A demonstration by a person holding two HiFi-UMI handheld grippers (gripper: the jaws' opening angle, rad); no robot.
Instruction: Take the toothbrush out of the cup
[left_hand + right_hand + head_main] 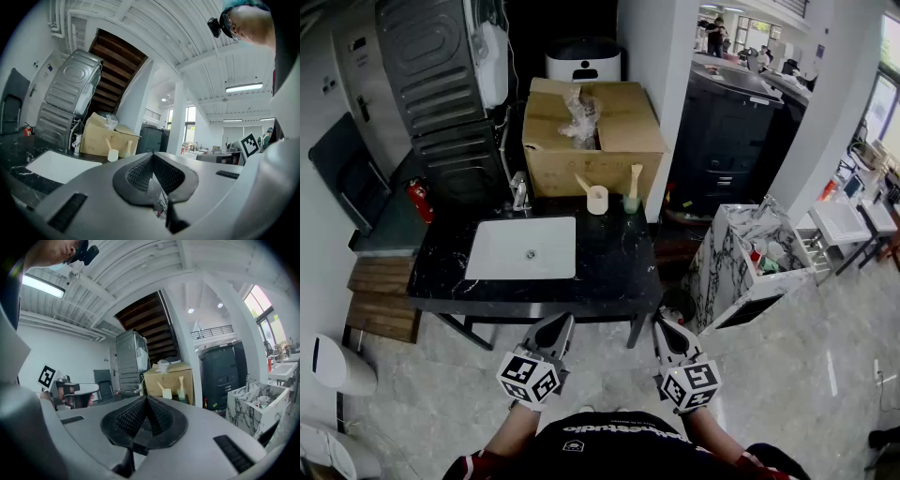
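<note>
Two cups stand at the back of the black counter (pixel 609 267), in front of a cardboard box. A cream cup (pixel 597 200) holds a leaning wooden toothbrush (pixel 582 183). Beside it, a greenish glass cup (pixel 631 202) holds an upright toothbrush (pixel 636 176). My left gripper (pixel 562 322) and right gripper (pixel 662 324) hover side by side short of the counter's near edge, both shut and empty. In the left gripper view the cream cup (pixel 112 155) is small and far beyond the gripper (pixel 153 155). The right gripper view shows both cups (pixel 167 393) far past the gripper (pixel 146 398).
A white sink (pixel 523 248) with a faucet (pixel 519 192) fills the counter's left half. The cardboard box (pixel 623 127) stands behind the cups. A marble cabinet (pixel 750 253) stands to the right, and a red fire extinguisher (pixel 419 200) and stacked metal appliances (pixel 441 84) to the left.
</note>
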